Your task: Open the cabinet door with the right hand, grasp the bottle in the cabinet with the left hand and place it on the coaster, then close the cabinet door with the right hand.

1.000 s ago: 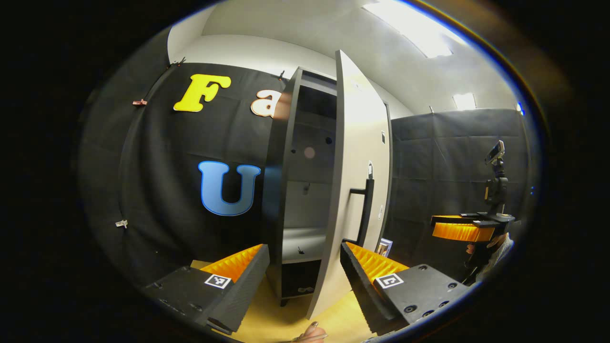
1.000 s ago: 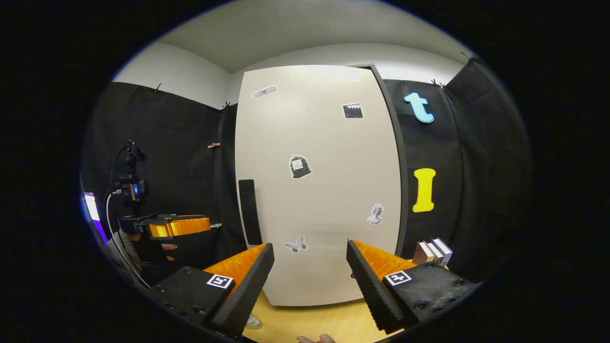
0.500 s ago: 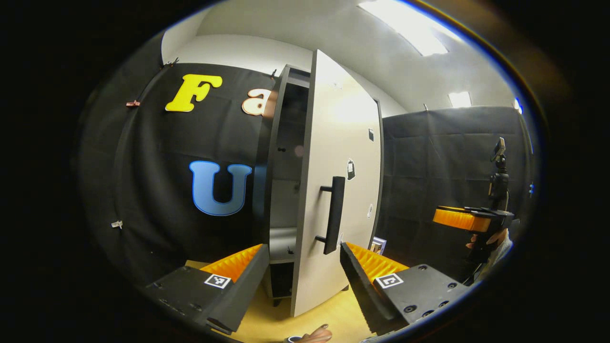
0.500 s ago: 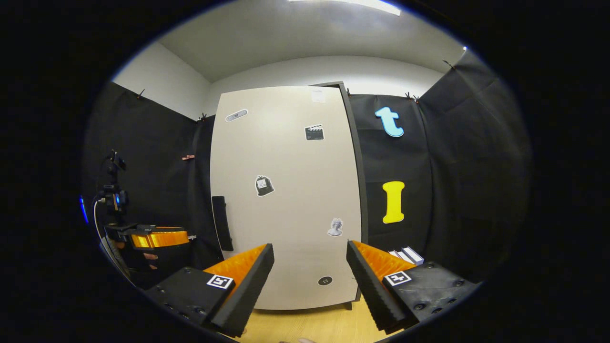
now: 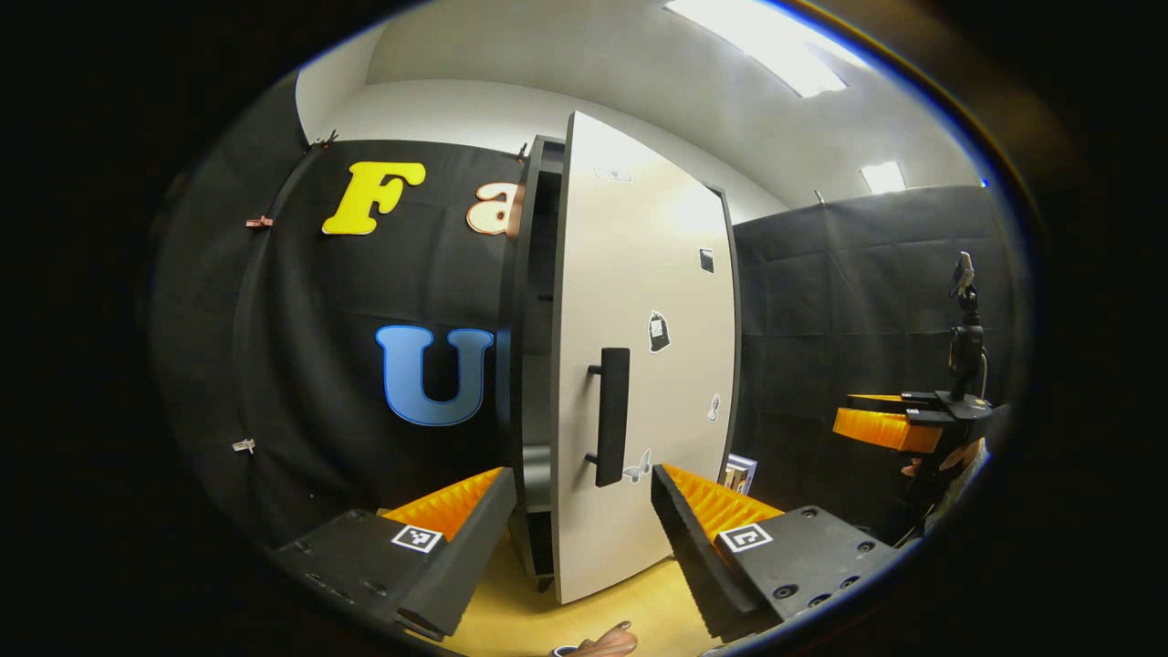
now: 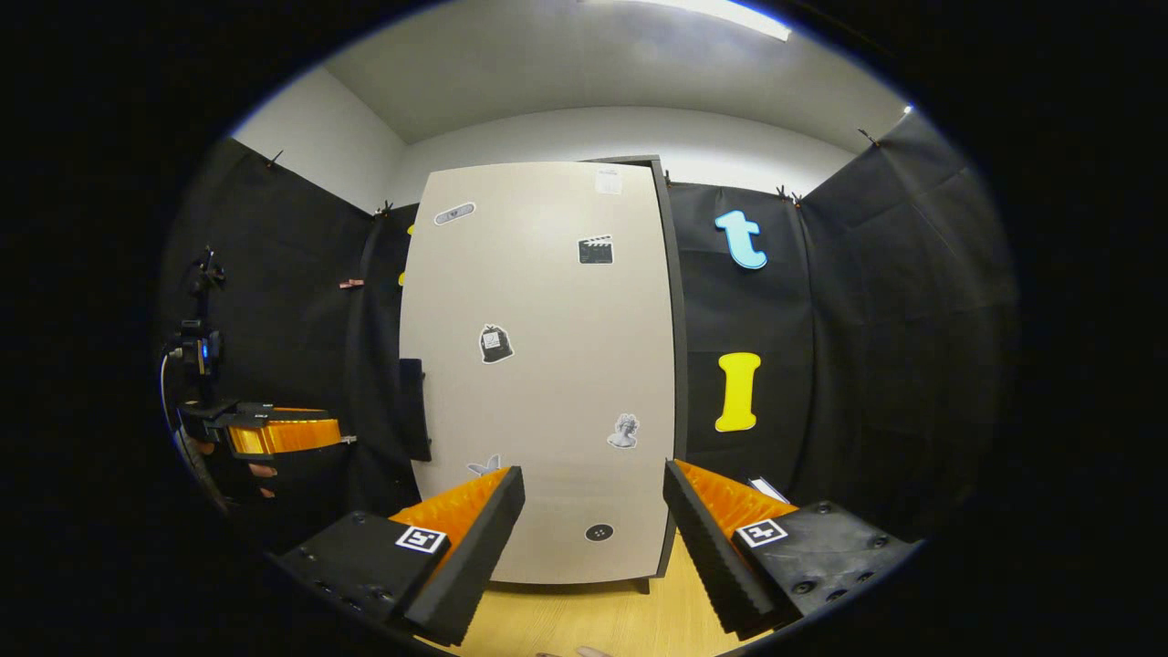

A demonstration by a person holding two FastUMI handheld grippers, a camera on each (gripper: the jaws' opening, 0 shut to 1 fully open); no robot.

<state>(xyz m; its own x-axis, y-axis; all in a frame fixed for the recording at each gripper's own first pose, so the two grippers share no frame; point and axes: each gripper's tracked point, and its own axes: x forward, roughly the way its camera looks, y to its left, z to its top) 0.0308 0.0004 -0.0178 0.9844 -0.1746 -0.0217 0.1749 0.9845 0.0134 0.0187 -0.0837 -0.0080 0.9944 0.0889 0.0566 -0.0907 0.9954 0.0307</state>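
1. Left gripper (image 5: 579, 516): fingers spread wide, nothing between them, above the table (image 5: 639, 607).
2. Ahead of it, the cabinet (image 5: 529, 365) door (image 5: 648, 365) stands slightly ajar, with a narrow dark gap along the edge by the handle (image 5: 611, 415).
3. Right gripper (image 6: 593, 516): fingers wide apart, empty, facing the door (image 6: 547, 365) front, not touching it.
4. Stickers dot the door face; books (image 6: 762, 488) sit right of the cabinet.
5. Each gripper appears at the far edge of the other's view, well apart.
6. Bottle and coaster: position cannot be told.
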